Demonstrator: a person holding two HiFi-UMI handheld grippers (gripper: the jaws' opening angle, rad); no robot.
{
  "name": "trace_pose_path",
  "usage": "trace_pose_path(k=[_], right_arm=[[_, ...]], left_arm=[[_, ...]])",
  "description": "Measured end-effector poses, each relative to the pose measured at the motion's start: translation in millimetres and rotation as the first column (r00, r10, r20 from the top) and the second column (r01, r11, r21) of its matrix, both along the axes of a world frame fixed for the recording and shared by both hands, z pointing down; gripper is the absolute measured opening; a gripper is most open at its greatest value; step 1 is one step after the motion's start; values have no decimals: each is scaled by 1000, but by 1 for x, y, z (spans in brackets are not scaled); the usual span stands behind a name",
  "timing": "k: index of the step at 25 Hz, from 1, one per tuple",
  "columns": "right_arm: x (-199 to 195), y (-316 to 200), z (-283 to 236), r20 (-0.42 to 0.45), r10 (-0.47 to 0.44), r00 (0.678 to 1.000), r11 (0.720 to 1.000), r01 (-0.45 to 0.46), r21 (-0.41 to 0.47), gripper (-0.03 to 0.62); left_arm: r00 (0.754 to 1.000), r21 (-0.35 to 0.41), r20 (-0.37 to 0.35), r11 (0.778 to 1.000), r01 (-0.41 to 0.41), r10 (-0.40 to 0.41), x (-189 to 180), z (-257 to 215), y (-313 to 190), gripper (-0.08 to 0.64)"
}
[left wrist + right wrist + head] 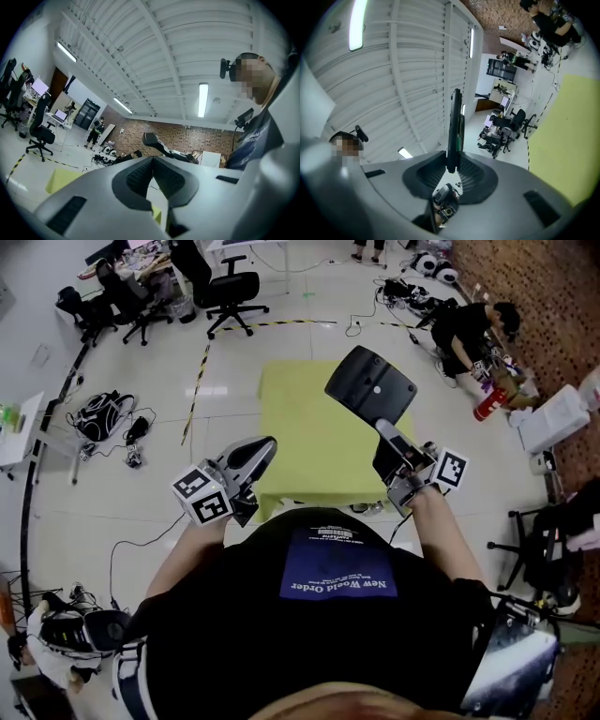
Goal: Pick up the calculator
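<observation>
The calculator (371, 384), a flat black slab, is lifted off the yellow table (300, 418) and hangs above it. My right gripper (383, 427) is shut on its lower edge. In the right gripper view the calculator (454, 123) shows edge-on, standing up between the pads of the right gripper (452, 165). My left gripper (260, 452) is raised at the left of the table with its jaws together and nothing in them. In the left gripper view the left gripper (152, 162) points across the room towards a brick wall.
Black office chairs (225, 287) stand at the far left. A person (466, 329) crouches at the right by a red cylinder (486, 404). A bag with cables (101, 415) lies on the floor at the left, and a white box (553, 418) sits at the right.
</observation>
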State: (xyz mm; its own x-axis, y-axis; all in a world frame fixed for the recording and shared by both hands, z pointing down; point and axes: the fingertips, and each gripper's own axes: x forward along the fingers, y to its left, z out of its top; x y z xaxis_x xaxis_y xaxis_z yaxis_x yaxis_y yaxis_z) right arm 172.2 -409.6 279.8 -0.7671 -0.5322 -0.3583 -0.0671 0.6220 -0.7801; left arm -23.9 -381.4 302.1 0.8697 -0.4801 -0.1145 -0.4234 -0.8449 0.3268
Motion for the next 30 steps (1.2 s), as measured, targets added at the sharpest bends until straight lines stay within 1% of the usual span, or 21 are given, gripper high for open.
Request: trace_pose_path(k=[3,7,11,21,30], right_arm=[[1,-3,-1,9,0,1000,1000,0,14,60],[0,-5,-2,14,-7,1000,1000,7,21,60],[-6,-3,-1,0,-20,1000,999,20,30,60],[-16,-17,-5,-15,-57,998,998,57,36,60],[-15,-20,-1,-19,-59,998,998,60,33,60]], left_arm=[[1000,-8,0,1000,11,-11,-1,3,0,6],[1000,-2,3,1000,14,-14,-4,5,1,6],[1000,9,6,1000,29,-29,-8,3,6,6],[998,-3,-6,998,57,-57,-13,3,-2,6],[998,-9,-2,998,62,-62,-13,3,-4,6]])
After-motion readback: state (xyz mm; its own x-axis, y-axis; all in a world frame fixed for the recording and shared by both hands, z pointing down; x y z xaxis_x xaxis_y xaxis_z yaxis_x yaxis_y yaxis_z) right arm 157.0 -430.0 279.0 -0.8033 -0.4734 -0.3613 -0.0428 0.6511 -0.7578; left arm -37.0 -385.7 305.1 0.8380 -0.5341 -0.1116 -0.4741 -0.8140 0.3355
